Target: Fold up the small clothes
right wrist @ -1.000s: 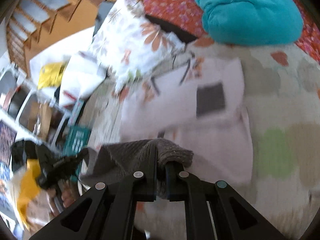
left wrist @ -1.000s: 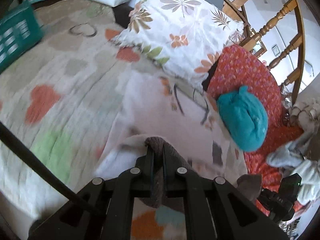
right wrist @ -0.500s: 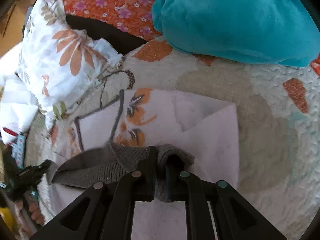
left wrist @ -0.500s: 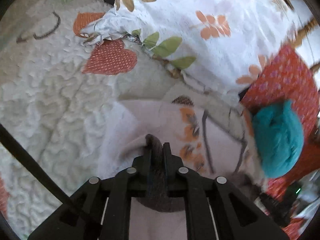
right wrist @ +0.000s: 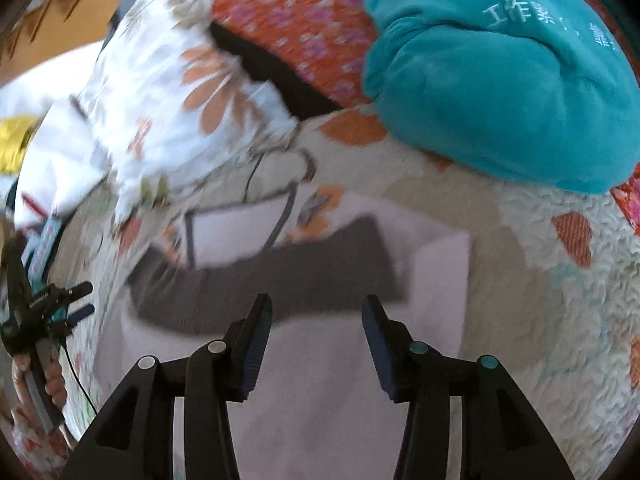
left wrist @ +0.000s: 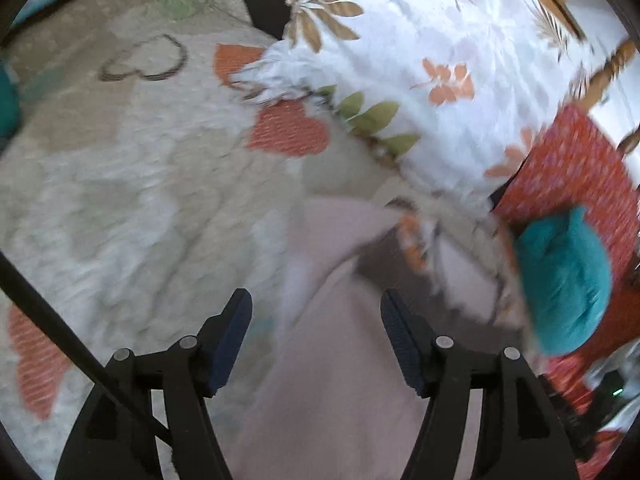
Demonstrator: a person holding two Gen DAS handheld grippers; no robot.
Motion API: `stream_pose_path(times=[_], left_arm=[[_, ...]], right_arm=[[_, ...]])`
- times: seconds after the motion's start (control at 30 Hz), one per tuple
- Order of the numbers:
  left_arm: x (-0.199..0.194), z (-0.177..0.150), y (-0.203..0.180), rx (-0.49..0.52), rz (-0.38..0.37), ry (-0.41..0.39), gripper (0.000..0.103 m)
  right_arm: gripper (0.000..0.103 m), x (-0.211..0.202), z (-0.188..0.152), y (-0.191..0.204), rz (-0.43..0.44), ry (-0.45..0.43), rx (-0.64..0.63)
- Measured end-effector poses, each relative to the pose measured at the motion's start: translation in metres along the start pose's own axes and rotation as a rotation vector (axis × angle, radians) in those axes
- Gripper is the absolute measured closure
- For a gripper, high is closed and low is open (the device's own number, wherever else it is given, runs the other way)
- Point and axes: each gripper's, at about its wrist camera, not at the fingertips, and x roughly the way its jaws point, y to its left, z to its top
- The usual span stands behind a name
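Both grippers have let go of the grey hem they pinched half a second ago, and their jaws now stand wide apart with nothing between them. The left gripper hovers over the pale pink garment, which lies flat on the quilt and fills the space ahead of its fingers. From the right gripper the same garment shows its grey band laid across the pink cloth just beyond the fingertips, with a printed panel of orange and grey marks past that. The garment's right edge ends in a folded corner on the quilt, which is cream with orange hearts. Motion blur softens the cloth in both views, so fine creases cannot be made out. Beyond the garment a white floral pillow rests on the quilt, its corner near the printed panel. To its right lies a red flowered cloth, and on that sits a teal bundle with white lettering, touching the quilt's far edge. In the right wrist view the left gripper appears small at the left edge, held in a hand.
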Motion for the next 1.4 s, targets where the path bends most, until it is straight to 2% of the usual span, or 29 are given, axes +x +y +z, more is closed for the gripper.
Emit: stream_pose_path(times=[0.07, 0.17, 0.27, 0.4, 0.47, 0.53, 0.6, 0.73, 0.83, 0.9, 0.97, 1.17, 1.4], left_arm=[[-0.011, -0.017, 0.008, 0.013, 0.046, 0.000, 0.037], [-0.030, -0.050, 0.017, 0.005, 0.052, -0.014, 0.035], [-0.042, -0.089, 0.018, -0.015, 0.043, -0.022, 0.030], [-0.039, -0.139, 0.011, -0.002, 0.042, -0.015, 0.030], [-0.035, -0.156, 0.010, 0.015, 0.049, -0.017, 0.030], [-0.037, -0.168, 0.004, 0.080, 0.064, -0.075, 0.029], [-0.037, -0.172, -0.001, 0.141, 0.102, -0.101, 0.029], [-0.038, -0.174, -0.001, 0.184, 0.116, -0.124, 0.029], [-0.037, -0.175, 0.001, 0.196, 0.133, -0.129, 0.028], [-0.036, -0.176, 0.001, 0.210, 0.132, -0.124, 0.028], [-0.036, -0.176, 0.002, 0.216, 0.119, -0.122, 0.023], [-0.030, -0.175, -0.002, 0.227, 0.112, -0.114, 0.014], [-0.025, -0.177, -0.006, 0.265, 0.128, -0.122, 0.011]], right_arm=[[0.052, -0.006, -0.021, 0.001, 0.022, 0.017, 0.000], [0.052, -0.019, -0.054, -0.004, 0.001, 0.012, -0.005], [0.052, -0.032, -0.090, -0.010, -0.063, 0.006, -0.008], [0.052, -0.049, -0.134, -0.018, -0.176, -0.010, -0.005], [0.052, -0.056, -0.153, -0.023, -0.202, 0.001, 0.029], [0.052, -0.059, -0.172, -0.027, -0.241, 0.027, 0.054], [0.052, -0.061, -0.188, -0.026, -0.281, 0.047, 0.049], [0.044, -0.071, -0.223, -0.001, -0.476, 0.007, -0.036], [0.042, -0.078, -0.248, 0.014, -0.585, 0.009, 0.019], [0.042, -0.079, -0.254, 0.027, -0.620, 0.025, -0.020], [0.042, -0.080, -0.250, 0.034, -0.646, 0.023, -0.055], [0.042, -0.087, -0.244, 0.026, -0.663, 0.052, -0.004], [0.042, -0.097, -0.229, 0.025, -0.600, 0.036, 0.053]])
